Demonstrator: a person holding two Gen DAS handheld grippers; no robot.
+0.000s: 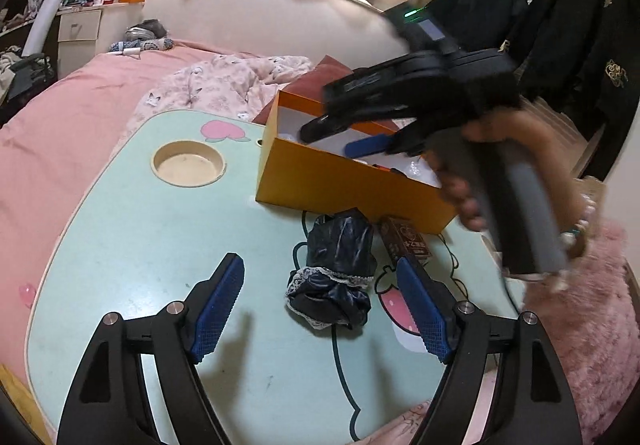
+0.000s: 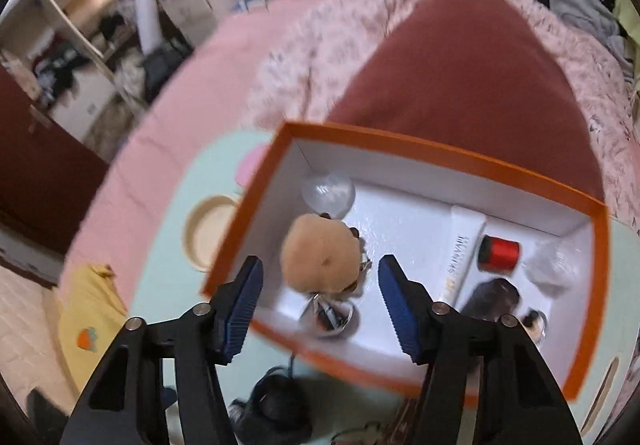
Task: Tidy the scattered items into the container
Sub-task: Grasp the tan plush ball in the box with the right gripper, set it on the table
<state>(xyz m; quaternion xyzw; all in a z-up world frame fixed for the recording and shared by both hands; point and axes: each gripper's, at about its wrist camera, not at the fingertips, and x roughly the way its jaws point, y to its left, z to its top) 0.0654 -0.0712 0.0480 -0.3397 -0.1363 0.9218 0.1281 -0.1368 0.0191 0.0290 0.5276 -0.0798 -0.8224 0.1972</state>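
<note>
An orange box (image 1: 344,181) with a white inside stands on the mint table (image 1: 140,229). In front of it lie a dark lace-trimmed cloth bundle (image 1: 336,269) and a small brown carton (image 1: 406,241). My left gripper (image 1: 320,305) is open and empty, low over the table, with the bundle between its fingers. My right gripper (image 2: 320,305) is open above the box (image 2: 400,149); it also shows in the left wrist view (image 1: 344,137). A tan plush ball (image 2: 320,253) lies in the box below it, with a white tube (image 2: 460,249), a red spool (image 2: 500,253) and clear round things (image 2: 328,193).
A round cup recess (image 1: 188,165) is in the table's far left. A pink bed with a floral quilt (image 1: 224,81) lies behind the table. A maroon lid (image 2: 472,73) leans behind the box. A fluffy pink rug (image 1: 588,317) is on the right. Dark clothes (image 1: 560,29) hang at the far right.
</note>
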